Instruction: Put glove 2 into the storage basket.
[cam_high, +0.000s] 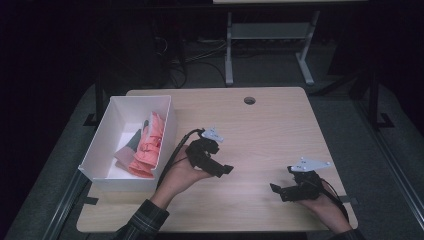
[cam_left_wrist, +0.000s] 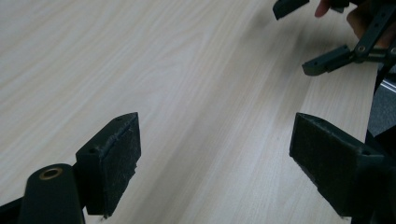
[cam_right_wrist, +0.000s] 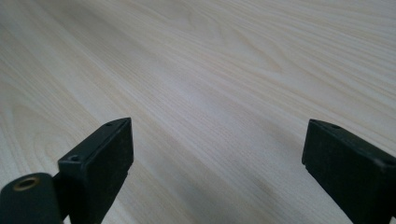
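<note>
My left gripper (cam_high: 226, 169) is held over the middle of the wooden table (cam_high: 270, 130), just right of a white box (cam_high: 100, 155). In the left gripper view its jaws stand wide apart with only bare wood between them, so the left gripper (cam_left_wrist: 215, 154) is open. My right gripper (cam_high: 275, 189) hovers near the table's front right, pointing left. Its jaws are also spread wide over bare table, and the right gripper (cam_right_wrist: 217, 163) is open and empty. The right gripper's jaws also appear far off in the left gripper view, at the top right.
The white box at the table's left holds folded pink cloth (cam_high: 150, 145) and a grey piece (cam_high: 134, 140). A round cable hole (cam_high: 249, 100) sits near the table's far edge. Another desk's legs (cam_high: 229, 50) stand beyond on the dark floor.
</note>
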